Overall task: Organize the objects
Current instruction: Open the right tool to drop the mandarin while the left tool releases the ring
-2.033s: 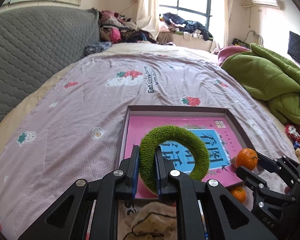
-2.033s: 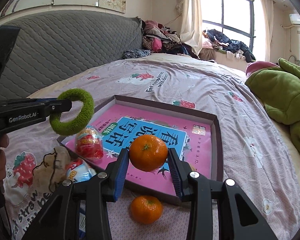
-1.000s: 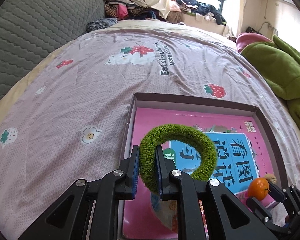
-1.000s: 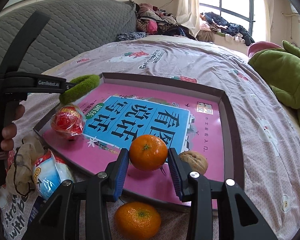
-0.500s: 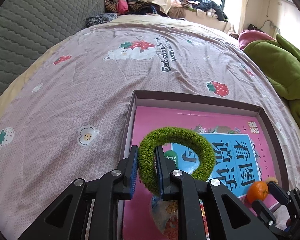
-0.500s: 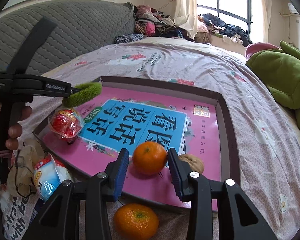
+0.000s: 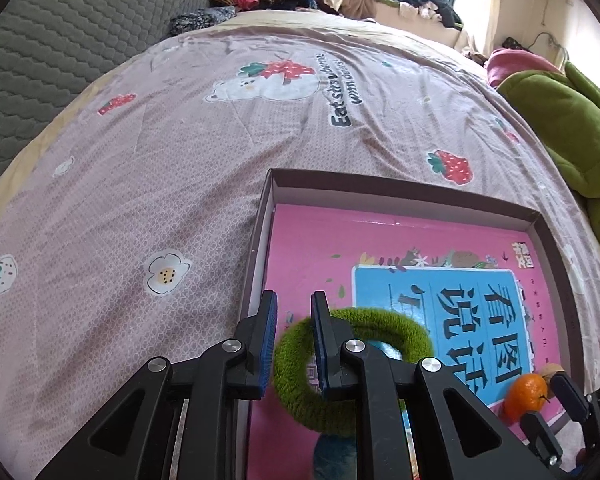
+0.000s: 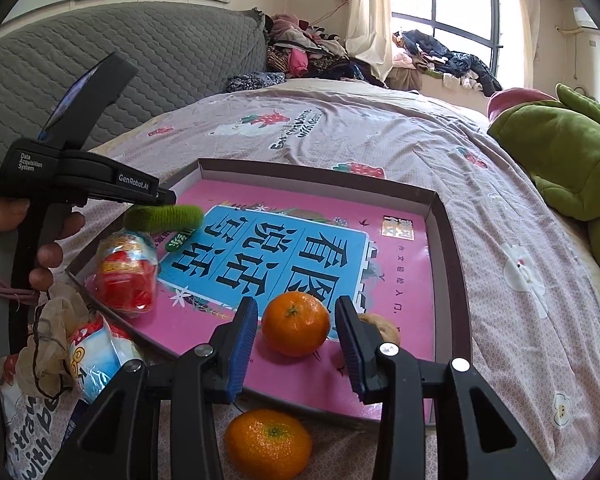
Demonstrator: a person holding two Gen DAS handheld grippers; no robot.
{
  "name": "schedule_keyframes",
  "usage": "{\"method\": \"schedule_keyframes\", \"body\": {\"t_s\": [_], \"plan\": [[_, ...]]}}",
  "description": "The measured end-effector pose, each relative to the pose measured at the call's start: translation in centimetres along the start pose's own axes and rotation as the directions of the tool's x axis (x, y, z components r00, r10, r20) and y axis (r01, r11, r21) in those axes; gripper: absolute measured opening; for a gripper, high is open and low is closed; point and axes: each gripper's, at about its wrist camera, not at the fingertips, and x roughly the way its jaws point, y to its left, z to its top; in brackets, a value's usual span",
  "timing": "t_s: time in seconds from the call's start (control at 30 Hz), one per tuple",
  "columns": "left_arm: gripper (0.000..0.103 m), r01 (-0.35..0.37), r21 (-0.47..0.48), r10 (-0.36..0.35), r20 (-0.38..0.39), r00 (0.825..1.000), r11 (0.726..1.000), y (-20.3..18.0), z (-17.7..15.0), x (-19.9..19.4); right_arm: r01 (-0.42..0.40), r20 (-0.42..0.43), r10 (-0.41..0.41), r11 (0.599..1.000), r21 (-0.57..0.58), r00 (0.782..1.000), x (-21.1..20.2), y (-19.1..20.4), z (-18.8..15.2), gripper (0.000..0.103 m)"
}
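The fuzzy green fabric ring (image 7: 352, 372) sits low over the shallow brown cardboard tray (image 7: 400, 188), near its left wall; my left gripper (image 7: 294, 344) has just been loosening, ring between the jaws (barely pinched). Right gripper (image 8: 296, 344) stands released around the tangerine (image 8: 296, 324) in that tray. Next, I'd open fully and lift clear.

- The left claw (image 7: 294, 312) stands slightly parted over the near left corner of the tray (image 7: 400, 190).
- A green ring (image 7: 352, 368) lies across the claw's right finger, with a gap at the left pad.
- The tray sits on the bed (image 7: 148, 184), a pink book (image 7: 380, 252) inside.
- An orange (image 7: 526, 396) lies on the book near the right claw (image 7: 556, 408).
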Motion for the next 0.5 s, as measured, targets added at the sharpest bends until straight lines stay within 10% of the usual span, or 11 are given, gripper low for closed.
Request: {"method": "schedule_keyframes", "body": {"t_s": [0.5], "plan": [[0.036, 0.001, -0.015, -0.001, 0.031, 1.000, 1.000, 0.7, 0.4, -2.1, -0.003, 0.001, 0.003, 1.000, 0.005, 1.000, -0.3, 0.2, 0.1, 0.041]]}}
